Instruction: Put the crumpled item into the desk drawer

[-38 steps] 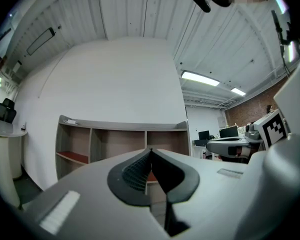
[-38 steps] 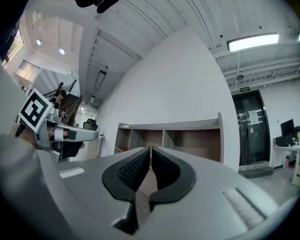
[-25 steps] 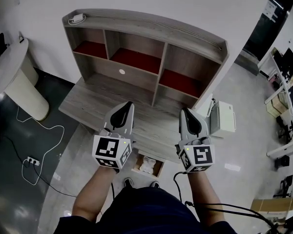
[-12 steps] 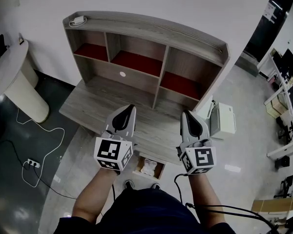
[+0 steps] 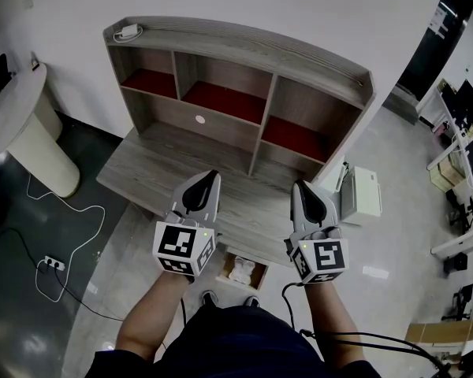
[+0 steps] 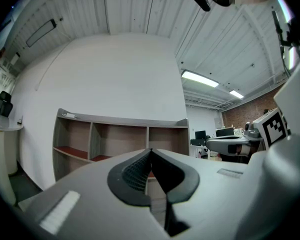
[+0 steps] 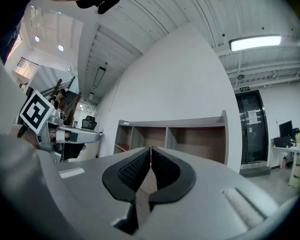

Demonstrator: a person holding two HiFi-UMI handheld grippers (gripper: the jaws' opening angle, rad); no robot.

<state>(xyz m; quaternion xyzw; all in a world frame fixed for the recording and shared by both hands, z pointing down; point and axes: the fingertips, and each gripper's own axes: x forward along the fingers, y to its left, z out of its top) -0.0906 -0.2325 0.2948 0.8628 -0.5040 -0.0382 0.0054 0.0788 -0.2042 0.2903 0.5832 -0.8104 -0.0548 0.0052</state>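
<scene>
Head view first: we have the left gripper [image 5: 207, 181] and the right gripper [image 5: 302, 189] hovering side by side over the front edge of the desk [image 5: 146, 172], low centre of frame. Both gripper views show the jaws pressed together with nothing between them. Below them, at bottom centre, the drawer [image 5: 259, 275] stands pulled out, and the crumpled item [image 5: 240, 270], a pale wad, lies inside it. So by our reading the drop is done and closing is what remains. To do that well, we'd bring one gripper down to the drawer front and use its closed jaws as a flat pusher. We'd press square on the middle so the drawer doesn't skew, checking first that the wad sits below the rim. The desk top is grey woodgrain. Behind it, upper centre, the hutch [image 5: 244, 50] has three upper bays with red floors and a small white adapter [image 5: 126, 31] on top at upper left. Around it we see a pale rounded stand [image 5: 24, 136] at left, a power strip [image 5: 51, 260] with its cable on the glossy floor at lower left, and a white box [image 5: 361, 191] at right.
</scene>
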